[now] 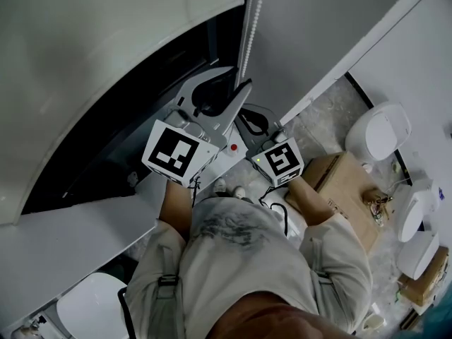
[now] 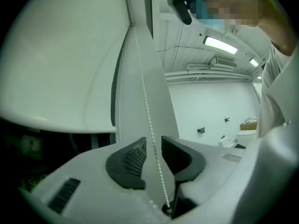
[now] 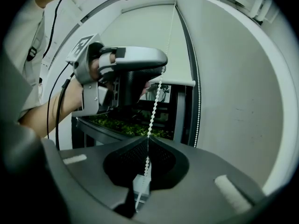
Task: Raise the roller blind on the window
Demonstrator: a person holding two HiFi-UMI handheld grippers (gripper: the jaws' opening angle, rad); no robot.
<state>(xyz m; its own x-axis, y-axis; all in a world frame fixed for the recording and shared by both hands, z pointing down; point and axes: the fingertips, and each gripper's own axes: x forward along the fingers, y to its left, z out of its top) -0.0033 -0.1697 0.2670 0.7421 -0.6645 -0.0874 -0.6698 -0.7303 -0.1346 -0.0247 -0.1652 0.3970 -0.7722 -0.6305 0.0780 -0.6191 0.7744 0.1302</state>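
While the roller blind [image 3: 140,45] covered the upper part of the window [image 1: 106,147], its bead chain [image 3: 155,101] ran down from the blind's top right corner. Only the right gripper [image 3: 146,141] gripped that chain, jaws pinched together on the beads, and the left gripper [image 2: 153,148], higher on the same run, stood with jaws apart and the chain passing loose between its pads. If the left closed off-line it would likely miss the thin beads, and if the right let go first the blind could probably creep back down or the chain swing clear of both.
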